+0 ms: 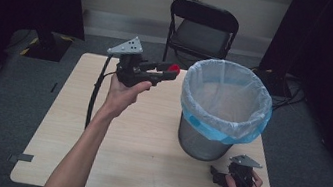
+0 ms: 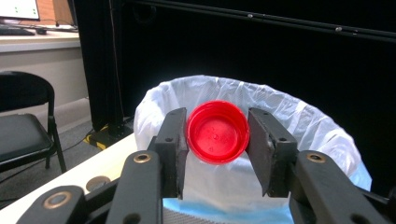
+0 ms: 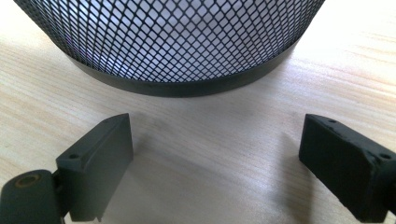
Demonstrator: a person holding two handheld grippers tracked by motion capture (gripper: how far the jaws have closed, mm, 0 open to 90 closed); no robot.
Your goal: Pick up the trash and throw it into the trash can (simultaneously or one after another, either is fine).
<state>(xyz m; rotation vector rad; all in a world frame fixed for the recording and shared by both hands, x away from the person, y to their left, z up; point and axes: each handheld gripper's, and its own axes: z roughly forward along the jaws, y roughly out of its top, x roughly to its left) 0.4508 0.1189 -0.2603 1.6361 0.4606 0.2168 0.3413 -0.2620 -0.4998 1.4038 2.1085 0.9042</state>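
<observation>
- The left tool [image 2: 217, 140] clamps a round red plastic bottle cap [image 2: 217, 132] between its two black pads, raised off the table and pointing at the bin.
- Just ahead of that tool stands a black wire-mesh waste bin lined with a white and blue plastic bag [image 1: 224, 108]; the cap is short of its rim, so I judge the carry is in hand, the drop not yet made.
- The next move likely calls for bringing the cap over the bag's mouth, then parting the jaws.
- The right tool [image 3: 219, 158] rests low near the bin's base, jaws wide, nothing between them.
- Beneath lies the pale wooden table [image 1: 144, 156]; beyond it a black folding chair [image 1: 202, 28], grey carpet and dark curtains.
</observation>
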